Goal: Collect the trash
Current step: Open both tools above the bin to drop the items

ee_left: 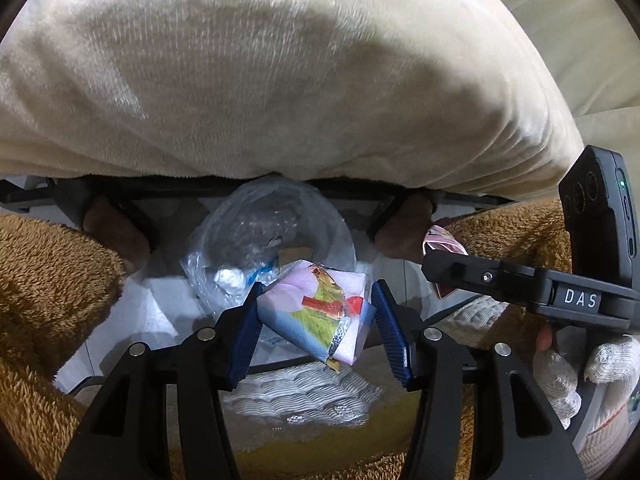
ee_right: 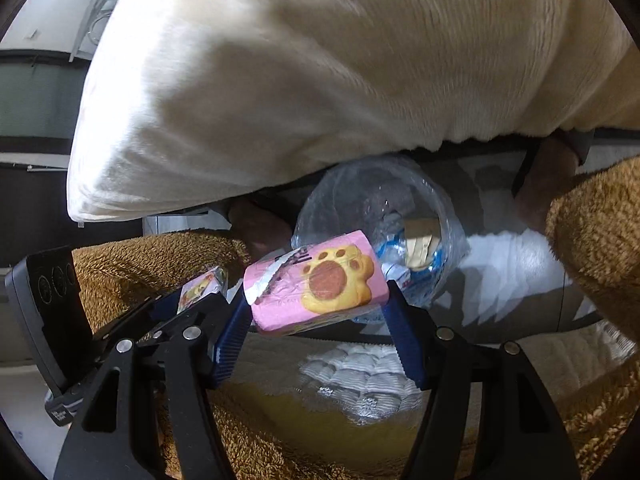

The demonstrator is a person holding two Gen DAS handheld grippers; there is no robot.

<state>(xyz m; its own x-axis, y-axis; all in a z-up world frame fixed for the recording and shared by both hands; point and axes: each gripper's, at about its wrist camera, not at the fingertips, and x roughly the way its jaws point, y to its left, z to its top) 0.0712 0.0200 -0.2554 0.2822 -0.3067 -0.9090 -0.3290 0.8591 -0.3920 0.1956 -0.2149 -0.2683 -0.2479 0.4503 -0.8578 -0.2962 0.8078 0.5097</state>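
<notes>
My left gripper point(ee_left: 316, 316) is shut on a crumpled pastel snack wrapper point(ee_left: 320, 312) with red, yellow and silver print, held above a clear plastic trash bag point(ee_left: 272, 236) on the floor. My right gripper point(ee_right: 316, 304) is shut on a pink wrapper with a paw-print cookie point(ee_right: 320, 284), held just in front of the same clear bag point(ee_right: 380, 208), which holds paper and plastic scraps. The right gripper point(ee_left: 440, 268) also shows at the right of the left wrist view with the pink wrapper point(ee_left: 440, 240). The left gripper point(ee_right: 180, 300) shows at the left of the right wrist view.
A large cream pillow point(ee_left: 280, 80) hangs over the bag and fills the upper half of both views. Brown fleece legs point(ee_left: 52, 280) flank the bag on both sides. A dark frame point(ee_left: 352, 188) runs under the pillow. A quilted white and yellow pad point(ee_left: 312, 396) lies below the grippers.
</notes>
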